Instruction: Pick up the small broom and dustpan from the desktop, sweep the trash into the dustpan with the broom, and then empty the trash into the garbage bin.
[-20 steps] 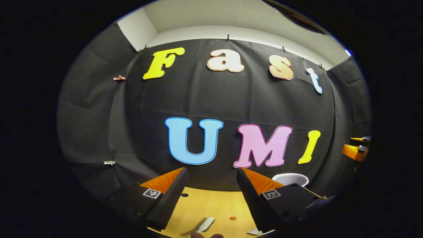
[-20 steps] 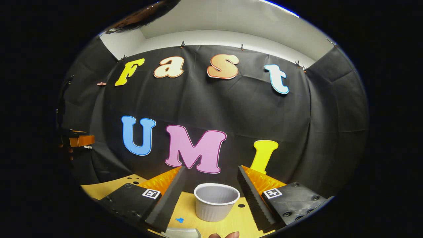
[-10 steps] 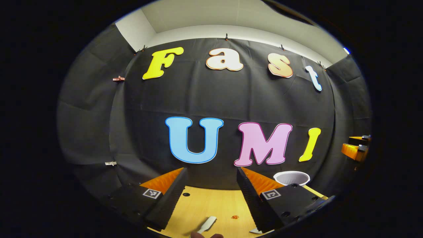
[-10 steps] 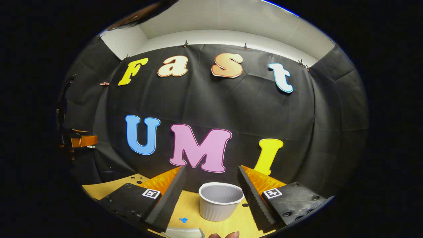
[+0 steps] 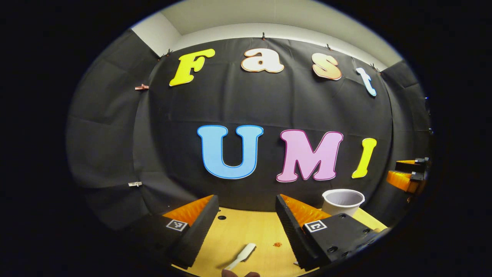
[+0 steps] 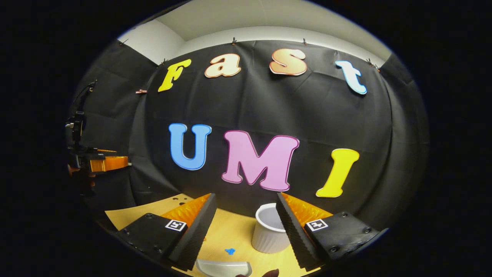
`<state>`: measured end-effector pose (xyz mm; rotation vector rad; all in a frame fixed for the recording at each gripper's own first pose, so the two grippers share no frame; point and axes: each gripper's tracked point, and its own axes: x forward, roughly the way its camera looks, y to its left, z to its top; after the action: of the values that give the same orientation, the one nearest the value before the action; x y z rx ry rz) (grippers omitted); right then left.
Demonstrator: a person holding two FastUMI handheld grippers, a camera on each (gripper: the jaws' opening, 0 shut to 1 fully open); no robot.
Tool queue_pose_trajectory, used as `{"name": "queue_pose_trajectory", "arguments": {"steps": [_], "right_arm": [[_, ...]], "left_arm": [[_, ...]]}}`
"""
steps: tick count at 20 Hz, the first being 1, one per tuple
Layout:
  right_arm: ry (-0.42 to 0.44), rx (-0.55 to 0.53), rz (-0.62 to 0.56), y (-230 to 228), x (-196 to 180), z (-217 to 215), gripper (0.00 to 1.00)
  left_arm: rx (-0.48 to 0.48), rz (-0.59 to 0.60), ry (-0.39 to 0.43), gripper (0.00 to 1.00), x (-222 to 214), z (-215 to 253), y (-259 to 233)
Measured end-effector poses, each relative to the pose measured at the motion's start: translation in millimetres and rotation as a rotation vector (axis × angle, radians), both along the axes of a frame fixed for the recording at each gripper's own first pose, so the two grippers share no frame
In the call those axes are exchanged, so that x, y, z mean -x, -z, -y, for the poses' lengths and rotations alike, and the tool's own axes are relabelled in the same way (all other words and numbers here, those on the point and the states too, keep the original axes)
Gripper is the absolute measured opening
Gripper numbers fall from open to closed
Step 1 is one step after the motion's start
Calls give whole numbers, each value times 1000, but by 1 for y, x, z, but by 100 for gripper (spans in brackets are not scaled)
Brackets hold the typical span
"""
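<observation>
Two pairs of tongs hang above the bench (image 5: pixel 246 231), both with jaws spread apart and nothing between them, so I judge the step in hand to be the pickup of broom and dustpan. In the left gripper view, the left tongs (image 5: pixel 246 227) look down on a slim white handle (image 5: pixel 242 257), which I take for the small broom, lying on the wood just below the gap between the fingers; a speck of orange trash (image 5: pixel 276 244) sits near it. To do this well I would lower straight onto the handle's middle, square the fingers across it, and close only once both flank it. In the right gripper view, the right tongs (image 6: pixel 246 227) hover over the pale dustpan (image 6: pixel 223 267) at the lower edge, with a blue scrap (image 6: pixel 230 251) just beyond it. The white ribbed cup (image 6: pixel 269 232), serving as the garbage bin in my reading, stands upright beside the right finger; what I can see of its inside looks empty.
</observation>
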<state>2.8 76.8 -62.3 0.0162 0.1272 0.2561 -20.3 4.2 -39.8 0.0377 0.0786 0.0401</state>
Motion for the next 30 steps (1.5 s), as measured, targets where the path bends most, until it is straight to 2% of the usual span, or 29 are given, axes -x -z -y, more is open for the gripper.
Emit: {"name": "queue_pose_trajectory", "arguments": {"steps": [4, 8, 11, 14, 21, 25, 30], "right_arm": [[-99, 107, -278, 83, 41, -4, 97], [-191, 249, -605, 195, 105, 0, 96], [-248, 293, -787, 270, 142, -5, 95], [-250, 288, -930, 325, 175, -7, 94], [-225, 278, -1087, 403, 174, -13, 93], [-238, 278, -1118, 422, 167, -24, 93], [-216, 255, -1167, 442, 158, -34, 89]], "left_arm": [[2, -6, 12, 95, -8, -5, 15], [-13, -65, 35, 95, -15, -8, 49], [-29, -103, 46, 95, -21, -8, 67], [-43, -126, 63, 95, -25, -4, 79], [-54, -154, 94, 94, -27, 2, 99], [-58, -170, 97, 95, -30, 0, 106], [-43, -195, 88, 95, -34, -8, 117]]}}
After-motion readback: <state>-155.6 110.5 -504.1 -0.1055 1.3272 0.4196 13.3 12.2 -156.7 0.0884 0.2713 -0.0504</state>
